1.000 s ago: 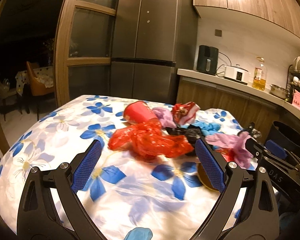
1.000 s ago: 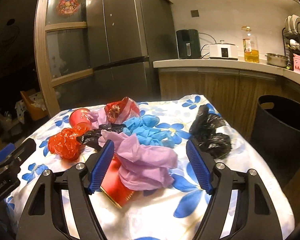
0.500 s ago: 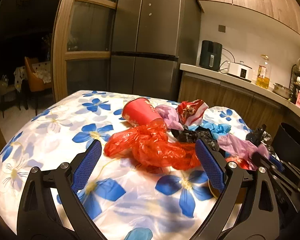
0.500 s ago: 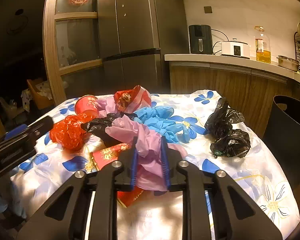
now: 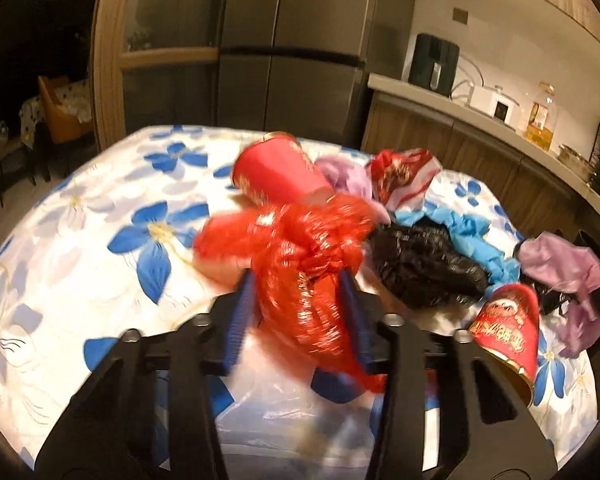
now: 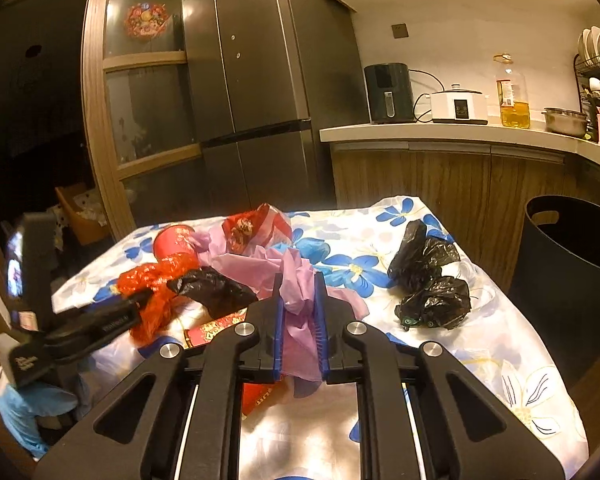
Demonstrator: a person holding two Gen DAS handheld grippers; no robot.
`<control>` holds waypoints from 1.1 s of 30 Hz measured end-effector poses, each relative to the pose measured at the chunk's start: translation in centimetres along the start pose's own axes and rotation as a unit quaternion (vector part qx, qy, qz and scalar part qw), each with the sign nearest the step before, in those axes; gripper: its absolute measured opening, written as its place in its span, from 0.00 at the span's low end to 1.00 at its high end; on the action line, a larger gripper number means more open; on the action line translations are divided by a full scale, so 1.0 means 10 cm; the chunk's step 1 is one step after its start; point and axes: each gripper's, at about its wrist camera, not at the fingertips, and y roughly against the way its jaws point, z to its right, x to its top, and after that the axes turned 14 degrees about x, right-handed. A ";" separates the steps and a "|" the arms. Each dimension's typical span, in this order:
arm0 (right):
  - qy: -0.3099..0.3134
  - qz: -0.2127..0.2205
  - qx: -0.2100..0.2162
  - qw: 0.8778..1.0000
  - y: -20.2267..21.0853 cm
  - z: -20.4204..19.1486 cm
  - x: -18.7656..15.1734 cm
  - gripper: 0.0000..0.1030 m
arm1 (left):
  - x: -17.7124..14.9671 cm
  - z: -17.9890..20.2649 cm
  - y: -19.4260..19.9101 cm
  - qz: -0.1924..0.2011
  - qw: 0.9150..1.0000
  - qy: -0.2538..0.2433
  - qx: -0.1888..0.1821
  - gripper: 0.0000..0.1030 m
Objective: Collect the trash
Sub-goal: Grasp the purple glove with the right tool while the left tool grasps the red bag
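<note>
At the near edge of the flowered tablecloth (image 6: pixel 500 344): both tools closed on trash. Left gripper (image 5: pixel 300 304), blue pads pinching a crumpled red plastic bag (image 5: pixel 300 256), the bag bunched between the fingers and spilling out beyond them, blurred. Right gripper (image 6: pixel 299 312), pads pressed together on a wad of purple plastic (image 6: pixel 296 292), a strip of it hanging down between the fingers. Under that wad, in the right wrist view, part of a red printed paper cup (image 6: pixel 216 330) lying on its side; in the left wrist view, at right, just beside a crumpled black bag (image 5: pixel 424 268). Seen from the right wrist too, at left, the left tool clamped on the red bag.

Further out, the rest of the pile at mid-table: a blue glove (image 5: pixel 476 236) touching the black bag's far side, a red and white snack wrapper (image 6: pixel 256 226) standing up behind, more purple film beside it, and a second red cup (image 5: pixel 276 174) tipped over at the far left of the heap. Off to the right, well apart from the pile, two knotted black bags (image 6: pixel 428 280) touching each other.

Beyond the table's right edge, a black bin (image 6: pixel 572 256) on the floor. Far back, a dark fridge (image 6: pixel 260 64), and a counter (image 6: pixel 452 132) with an air fryer (image 6: pixel 388 92), a white cooker (image 6: pixel 458 108) and an oil bottle (image 6: pixel 512 92).
</note>
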 end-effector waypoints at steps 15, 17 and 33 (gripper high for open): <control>-0.006 0.019 0.004 1.000 0.30 0.04 0.07 0.11 | -0.01 -0.16 0.47 0.036 0.999 0.025 -0.018 0.10; -0.008 0.022 0.003 1.000 0.35 0.06 0.09 0.11 | 0.02 -0.15 0.62 0.052 0.998 0.027 -0.022 0.10; -0.001 0.069 -0.038 0.997 0.92 0.28 0.25 0.10 | 0.15 0.70 1.31 0.111 0.988 -0.042 -0.103 0.10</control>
